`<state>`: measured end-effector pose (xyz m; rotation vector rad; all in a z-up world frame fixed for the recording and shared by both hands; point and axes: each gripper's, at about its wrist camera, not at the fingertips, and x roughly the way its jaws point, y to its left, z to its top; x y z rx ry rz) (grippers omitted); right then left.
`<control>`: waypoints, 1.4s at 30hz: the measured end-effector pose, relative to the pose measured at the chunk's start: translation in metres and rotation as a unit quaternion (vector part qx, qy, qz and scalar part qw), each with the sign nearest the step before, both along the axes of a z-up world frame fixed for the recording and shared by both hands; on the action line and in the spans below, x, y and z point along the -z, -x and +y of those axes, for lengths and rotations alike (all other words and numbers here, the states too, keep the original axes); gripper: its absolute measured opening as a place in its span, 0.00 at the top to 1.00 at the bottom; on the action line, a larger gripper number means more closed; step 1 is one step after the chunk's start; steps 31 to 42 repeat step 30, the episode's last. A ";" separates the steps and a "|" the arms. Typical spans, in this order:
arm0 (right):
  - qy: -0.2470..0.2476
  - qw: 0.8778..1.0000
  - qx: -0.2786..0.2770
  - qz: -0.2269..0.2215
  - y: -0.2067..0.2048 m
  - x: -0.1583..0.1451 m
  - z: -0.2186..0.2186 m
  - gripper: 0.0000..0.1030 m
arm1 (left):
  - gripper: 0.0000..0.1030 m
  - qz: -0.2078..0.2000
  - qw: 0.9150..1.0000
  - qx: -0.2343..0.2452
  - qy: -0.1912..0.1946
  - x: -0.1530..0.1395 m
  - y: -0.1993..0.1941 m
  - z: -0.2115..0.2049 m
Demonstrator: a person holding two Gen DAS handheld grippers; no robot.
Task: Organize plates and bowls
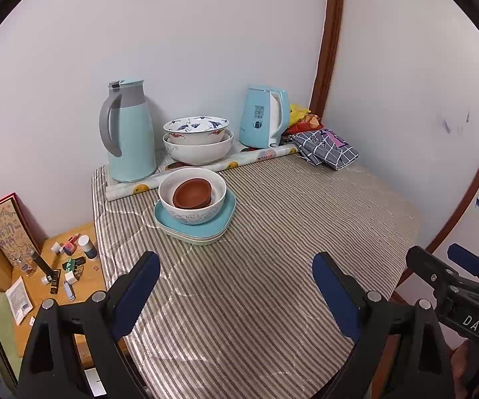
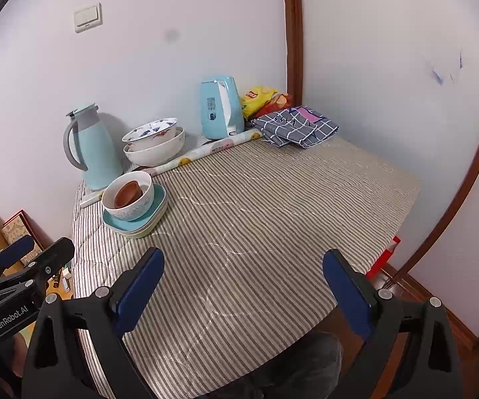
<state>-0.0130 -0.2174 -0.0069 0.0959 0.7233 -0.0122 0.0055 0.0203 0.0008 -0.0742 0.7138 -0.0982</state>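
the left gripper [image 1: 236, 271] and right gripper [image 2: 242, 269] both hover with jaws spread wide and nothing between them, low over the near edge of the striped table [image 1: 289, 232]. the stack sits ahead and to the left: small brown bowls [image 1: 192, 193] nested in a white bowl [image 1: 191, 199] on teal plates [image 1: 195, 222]. it lies almost straight ahead of the left gripper, farther off to the left of the right one, so the left hand looks nearer. two larger bowls [image 1: 197, 139] stand behind, by the wall; how many plates are stacked is hard to tell.
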 end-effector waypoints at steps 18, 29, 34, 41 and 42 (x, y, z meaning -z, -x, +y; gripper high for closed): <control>-0.001 1.000 -0.005 -0.003 0.000 -0.002 0.002 0.07 | 0.09 -0.003 1.000 -0.001 0.002 0.000 0.001 -0.001; -0.009 1.000 -0.006 0.003 -0.006 0.005 0.000 0.07 | 0.09 -0.003 1.000 -0.004 0.001 0.001 0.000 0.000; -0.010 1.000 -0.006 0.004 -0.008 0.006 0.000 0.07 | 0.09 -0.003 1.000 -0.002 0.001 0.002 -0.002 0.000; -0.010 1.000 -0.006 0.004 -0.008 0.006 0.000 0.07 | 0.09 -0.003 1.000 -0.002 0.001 0.002 -0.002 0.000; -0.010 1.000 -0.006 0.004 -0.008 0.006 0.000 0.07 | 0.09 -0.003 1.000 -0.002 0.001 0.002 -0.002 0.000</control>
